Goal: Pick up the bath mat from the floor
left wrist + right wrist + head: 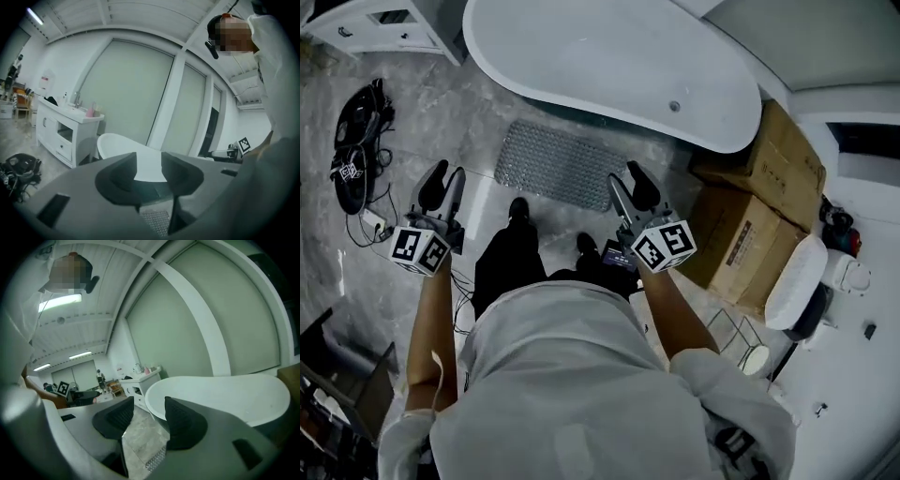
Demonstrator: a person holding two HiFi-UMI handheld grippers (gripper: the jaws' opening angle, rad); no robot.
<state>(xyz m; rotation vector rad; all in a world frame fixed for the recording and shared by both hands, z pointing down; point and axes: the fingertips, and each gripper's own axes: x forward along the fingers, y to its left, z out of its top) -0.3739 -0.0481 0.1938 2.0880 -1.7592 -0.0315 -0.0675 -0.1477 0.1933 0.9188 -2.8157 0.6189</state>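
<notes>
Both hand-held tools, the left gripper (441, 178) and right gripper (630, 183), are open-jawed and empty; the grey studded rectangular bath mat (558, 164) lies flat on the marbled floor (441, 112) beside the white oval bathtub (609, 66), untouched. Reaching down, gripping and lifting all seem left to do.

The grey marbled floor (469, 112) carries a studded grey bath mat (555, 166), lying flat just beside the white bathtub (609, 56) that stands along its far edge. A person's two black shoes (518, 210) stand on the tiles at the mat's near edge. Two cardboard boxes (759, 202) sit at the right by the tub's end, while a white cabinet (384, 23) and a heap of black gear and cables (358, 141) occupy the left.
</notes>
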